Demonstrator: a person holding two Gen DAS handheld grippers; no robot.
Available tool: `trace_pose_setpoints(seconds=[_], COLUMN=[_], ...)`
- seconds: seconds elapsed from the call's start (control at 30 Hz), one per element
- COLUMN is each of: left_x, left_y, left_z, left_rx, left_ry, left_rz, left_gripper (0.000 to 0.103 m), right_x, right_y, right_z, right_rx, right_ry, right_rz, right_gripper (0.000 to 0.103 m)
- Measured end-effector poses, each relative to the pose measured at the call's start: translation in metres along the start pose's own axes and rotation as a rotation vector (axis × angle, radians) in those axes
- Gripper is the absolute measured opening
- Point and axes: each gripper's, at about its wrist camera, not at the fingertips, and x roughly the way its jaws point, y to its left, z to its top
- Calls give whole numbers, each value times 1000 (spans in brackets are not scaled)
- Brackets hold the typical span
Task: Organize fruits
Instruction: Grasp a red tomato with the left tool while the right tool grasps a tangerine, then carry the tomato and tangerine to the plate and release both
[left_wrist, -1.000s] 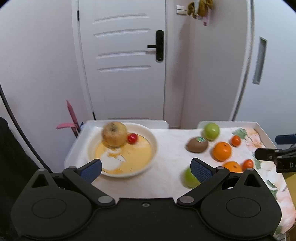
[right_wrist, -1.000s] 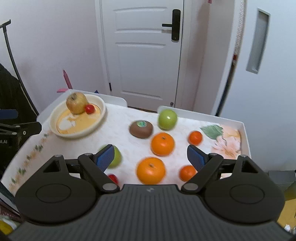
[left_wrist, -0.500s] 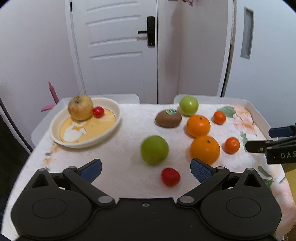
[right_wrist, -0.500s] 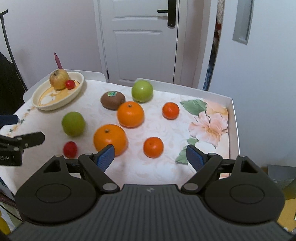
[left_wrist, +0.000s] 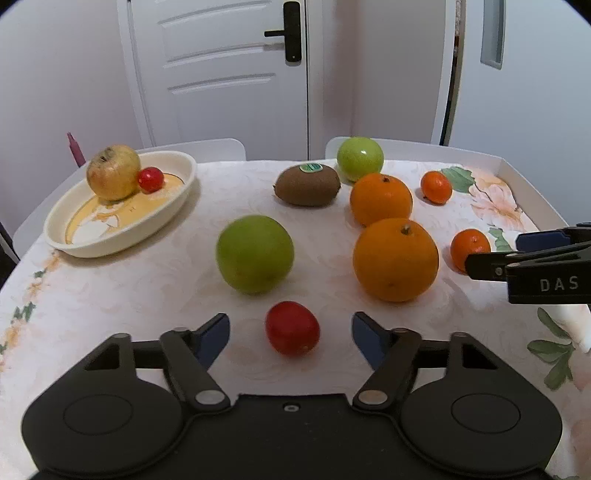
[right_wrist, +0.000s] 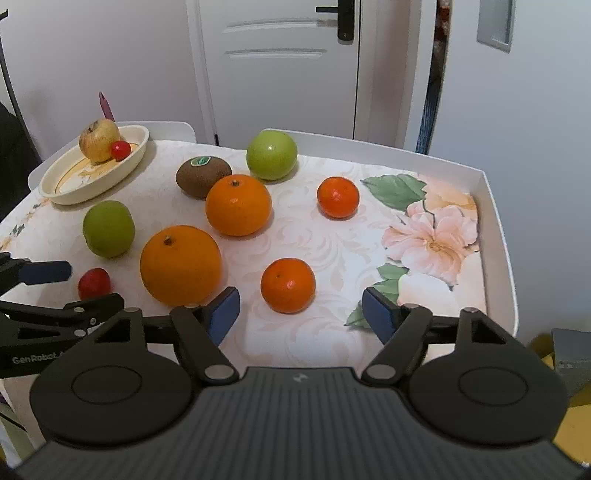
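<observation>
My left gripper (left_wrist: 291, 334) is open, its jaws on either side of a small red tomato (left_wrist: 292, 333) on the table. My right gripper (right_wrist: 301, 314) is open just in front of a small tangerine (right_wrist: 287, 285). A cream plate (left_wrist: 85, 243) at the far left holds a yellow apple (left_wrist: 113, 172) and another red tomato (left_wrist: 150, 179). On the table lie a green apple (left_wrist: 255, 254), two oranges (left_wrist: 395, 259) (left_wrist: 381, 199), a kiwi (left_wrist: 307, 185), a second green apple (left_wrist: 359, 158) and another tangerine (left_wrist: 436, 187).
The table has a raised white rim (right_wrist: 496, 206) along the back and right, and a flowered cloth (right_wrist: 430, 236). A white door (left_wrist: 221, 70) and walls stand behind. The right gripper shows at the right edge of the left wrist view (left_wrist: 532, 266).
Both grippers have come down and forward toward the table. The left one has swung right from the plate to the red tomato. The right one now frames the near tangerine.
</observation>
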Motion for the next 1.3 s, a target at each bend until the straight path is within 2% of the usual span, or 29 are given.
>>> trace_pose_setpoints(seconds=[0.07, 0.1, 0.17, 0.23, 0.33, 0.63, 0.77, 1.0, 1.3], left_x=[3, 5, 5, 5, 4, 2, 0, -5, -34], left_y=[-2, -2, -3, -2, -3, -2, -2, 5, 15], left_z=[-1, -1, -2, -1, -1, 0, -2, -3, 5], left_rx=[2, 1, -2, -4, 4, 14, 21, 2, -23], left_ry=[4, 7, 3, 3, 4, 19, 22, 29, -7], left_rz=[-1, -1, -3, -8, -1, -4, -5, -3, 15], left_gripper=[68, 63, 60, 47, 36, 35, 35, 35, 35], right_x=[4, 5, 8, 12, 16, 23, 25, 16, -11], right_y=[0, 0, -1, -1, -1, 2, 4, 4, 10], right_z=[-1, -1, -1, -1, -1, 0, 2, 6, 20], right_rx=[1, 4, 10, 12, 11, 12, 9, 22, 39], right_ry=[2, 3, 6, 10, 9, 2, -1, -20, -16], right_rz=[3, 5, 11, 15, 14, 14, 18, 13, 7], right_gripper=[84, 83, 80, 78, 75, 64, 51, 51, 51])
